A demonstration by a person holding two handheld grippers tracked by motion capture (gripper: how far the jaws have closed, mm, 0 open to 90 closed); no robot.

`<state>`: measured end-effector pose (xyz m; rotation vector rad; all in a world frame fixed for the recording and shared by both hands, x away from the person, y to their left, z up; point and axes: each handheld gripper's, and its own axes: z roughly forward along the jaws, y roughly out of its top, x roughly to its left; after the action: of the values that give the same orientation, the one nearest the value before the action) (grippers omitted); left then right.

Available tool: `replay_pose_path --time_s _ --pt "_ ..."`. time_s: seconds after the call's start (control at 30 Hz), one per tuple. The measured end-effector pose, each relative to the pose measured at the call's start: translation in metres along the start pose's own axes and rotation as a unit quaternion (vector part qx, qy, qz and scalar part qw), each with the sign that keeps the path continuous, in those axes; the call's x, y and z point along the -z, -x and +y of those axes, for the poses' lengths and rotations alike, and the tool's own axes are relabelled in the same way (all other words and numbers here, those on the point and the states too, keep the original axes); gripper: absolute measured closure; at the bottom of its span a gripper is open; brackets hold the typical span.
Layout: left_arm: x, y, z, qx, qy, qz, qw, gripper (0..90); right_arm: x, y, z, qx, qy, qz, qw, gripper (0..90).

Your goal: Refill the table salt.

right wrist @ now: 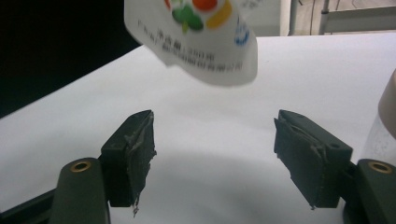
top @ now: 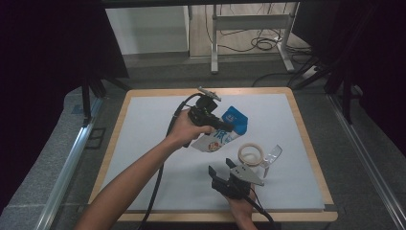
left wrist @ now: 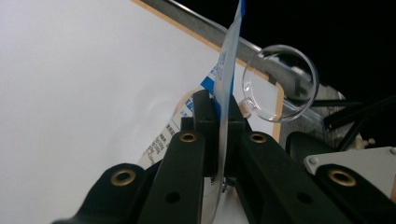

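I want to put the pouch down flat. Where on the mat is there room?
The white mat is bare along its left half and far right corner. It is crowded near right, around the tape roll, clear cup and right gripper.

A table [top: 143, 96] with a light wooden rim fills the middle of the high view, its top covered by a white sheet [top: 143, 143] that leaves the wood showing as a narrow border on all sides. Right of centre, toward the lower right of the frame, a roll of tape [top: 251, 154] lies flat on the sheet, and a clear plastic scoop [top: 273, 155] rests just beside it on its right. The left half of the sheet is bare.
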<state>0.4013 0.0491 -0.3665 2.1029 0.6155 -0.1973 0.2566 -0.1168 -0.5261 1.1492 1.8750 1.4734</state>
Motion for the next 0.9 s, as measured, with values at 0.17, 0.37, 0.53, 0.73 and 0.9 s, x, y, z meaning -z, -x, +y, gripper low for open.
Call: replay_pose_path --time_s 0.17,0.37,0.53,0.73,0.9 --pt "0.016 -0.01 -0.012 0.013 0.026 0.006 0.9996 90.0 0.014 0.003 -0.001 0.006 0.003 0.007 1.0 29.5" --pt "0.031 -0.027 -0.028 0.026 0.058 0.027 0.9976 90.0 0.032 0.017 -0.003 0.01 0.009 -0.006 0.9999 29.5" --pt "0.04 -0.048 -0.042 0.042 0.081 0.046 0.9948 90.0 0.037 0.023 -0.003 0.011 0.011 -0.01 0.9998 29.5" --pt "0.049 -0.08 -0.061 0.072 0.104 0.075 0.9891 90.0 0.036 0.021 -0.002 0.008 0.007 -0.002 0.9999 29.5" --pt "0.055 -0.102 -0.075 0.092 0.118 0.092 0.9845 90.0 0.033 0.018 -0.002 0.016 0.004 0.006 0.9998 29.5"
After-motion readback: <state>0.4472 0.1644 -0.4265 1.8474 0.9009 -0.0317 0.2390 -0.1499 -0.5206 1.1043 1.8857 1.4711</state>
